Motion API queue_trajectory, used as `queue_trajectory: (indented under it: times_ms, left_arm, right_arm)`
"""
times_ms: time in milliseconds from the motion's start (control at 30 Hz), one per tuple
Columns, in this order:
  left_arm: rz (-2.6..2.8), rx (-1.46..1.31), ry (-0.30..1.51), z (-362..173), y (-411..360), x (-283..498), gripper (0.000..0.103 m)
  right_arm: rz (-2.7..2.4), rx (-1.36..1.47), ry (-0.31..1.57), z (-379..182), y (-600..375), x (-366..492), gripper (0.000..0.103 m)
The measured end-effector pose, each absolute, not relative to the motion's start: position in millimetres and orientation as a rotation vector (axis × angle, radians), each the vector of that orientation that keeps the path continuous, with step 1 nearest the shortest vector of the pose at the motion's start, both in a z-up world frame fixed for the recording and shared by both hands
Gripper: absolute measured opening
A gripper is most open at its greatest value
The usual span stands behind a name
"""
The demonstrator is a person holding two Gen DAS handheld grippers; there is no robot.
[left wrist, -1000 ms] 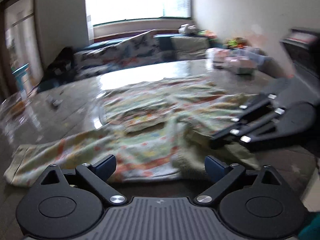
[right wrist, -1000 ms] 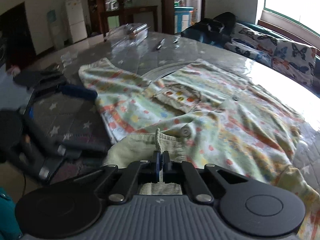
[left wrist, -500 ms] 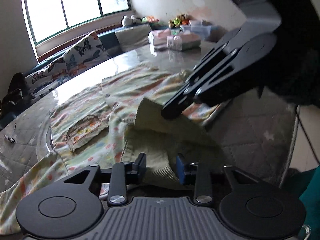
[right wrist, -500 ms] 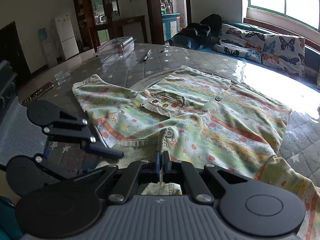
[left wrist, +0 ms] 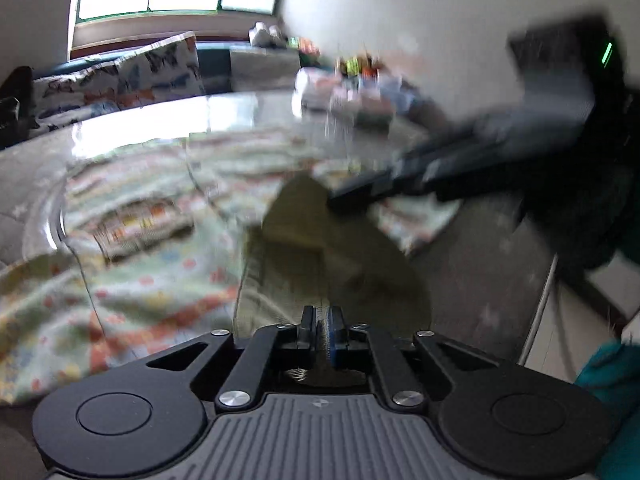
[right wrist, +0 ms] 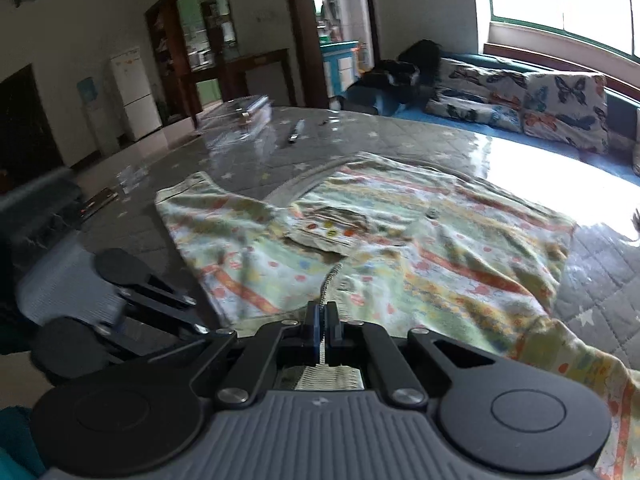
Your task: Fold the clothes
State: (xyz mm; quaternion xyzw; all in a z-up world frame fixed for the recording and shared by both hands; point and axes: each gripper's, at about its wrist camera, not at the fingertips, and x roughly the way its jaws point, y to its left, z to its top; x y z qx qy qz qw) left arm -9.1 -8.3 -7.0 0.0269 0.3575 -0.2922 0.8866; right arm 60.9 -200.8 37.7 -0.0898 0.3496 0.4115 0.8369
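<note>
A grey quilted table (right wrist: pixel 400 140) with star print fills most of both views; a bright window sits at the upper right of the right wrist view, with butterfly cushions (right wrist: pixel 560 104) on a bench below it. At upper left of that view, a white fridge (right wrist: pixel 134 92) and a doorway.

The shirt (right wrist: pixel 400 248), pale green with coloured stripes and dots, lies spread across the centre of the table, chest pocket up. Its ribbed collar edge runs from frame centre down to the bottom centre.

Right gripper (right wrist: pixel 323 320): jaws clenched on the ribbed collar edge of the shirt; a strip of cloth shows between the pads and below them. In the left wrist view the right gripper (left wrist: pixel 348 200) enters from the right, heavily blurred, its tip at a raised olive fold of the shirt (left wrist: pixel 160 272).

Left gripper (left wrist: pixel 322 324): jaws pressed together at bottom centre, on the olive collar cloth, which rises from the pads toward frame centre. In the right wrist view the left gripper (right wrist: pixel 188 312) shows at lower left, blurred, its tip cut off behind the right gripper's body.

Left wrist view is motion-blurred throughout; clutter (left wrist: pixel 352 96) at the table's far side cannot be identified. A pen-like item (right wrist: pixel 295 131) and a clear box (right wrist: pixel 250 114) lie at the far upper centre of the right wrist view. Teal cloth (left wrist: pixel 608 376) at the lower right edge is cut off.
</note>
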Motion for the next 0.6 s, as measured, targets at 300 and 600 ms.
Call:
queue_trajectory:
  times_ms: [300, 600]
  left_arm:
    - [-0.621, 0.141, 0.691, 3.8, -3.7, -27.6, 0.023]
    - [-0.512, 0.059, 0.602, 31.3, 14.6, -16.5, 0.050]
  right_arm:
    - [0.951, -0.262, 0.812, 10.8, -174.2, 58.8, 0.005]
    - [0.955, -0.270, 0.815, 7.9, -180.2, 52.7, 0.018]
